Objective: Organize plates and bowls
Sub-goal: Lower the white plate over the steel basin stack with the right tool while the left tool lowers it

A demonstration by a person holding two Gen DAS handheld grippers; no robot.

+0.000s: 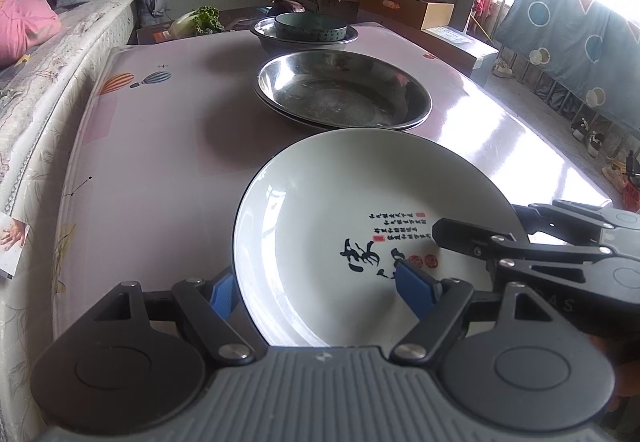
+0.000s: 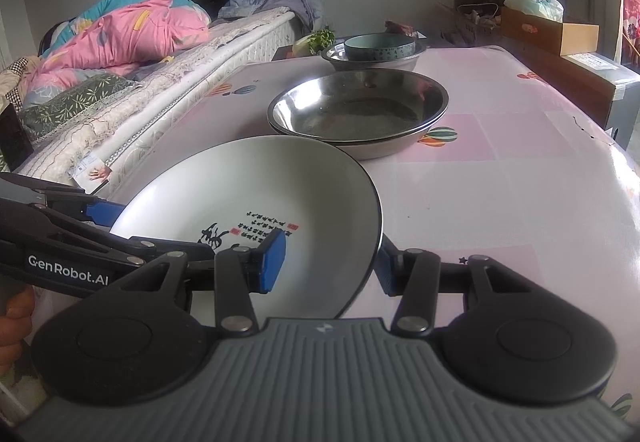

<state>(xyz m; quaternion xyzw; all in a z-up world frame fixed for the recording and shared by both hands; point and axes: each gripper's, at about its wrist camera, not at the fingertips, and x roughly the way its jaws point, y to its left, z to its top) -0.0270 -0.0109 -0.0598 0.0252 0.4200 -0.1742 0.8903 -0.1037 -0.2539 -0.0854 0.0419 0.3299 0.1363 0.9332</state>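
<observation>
Two hand-held grippers straddle one white round ceramic plate with a dark rim and black calligraphy (image 1: 352, 226): the left gripper (image 1: 320, 292) stands wide across its near-left edge, the right gripper (image 2: 332, 266) part-open across its right edge; whether the pads press cannot be told. Just beyond, on the pink balloon-print tablecloth (image 1: 168, 146), sit stacked steel basins (image 1: 344, 92), then a teal bowl (image 1: 310, 27) nested in another steel basin (image 1: 266, 38).
</observation>
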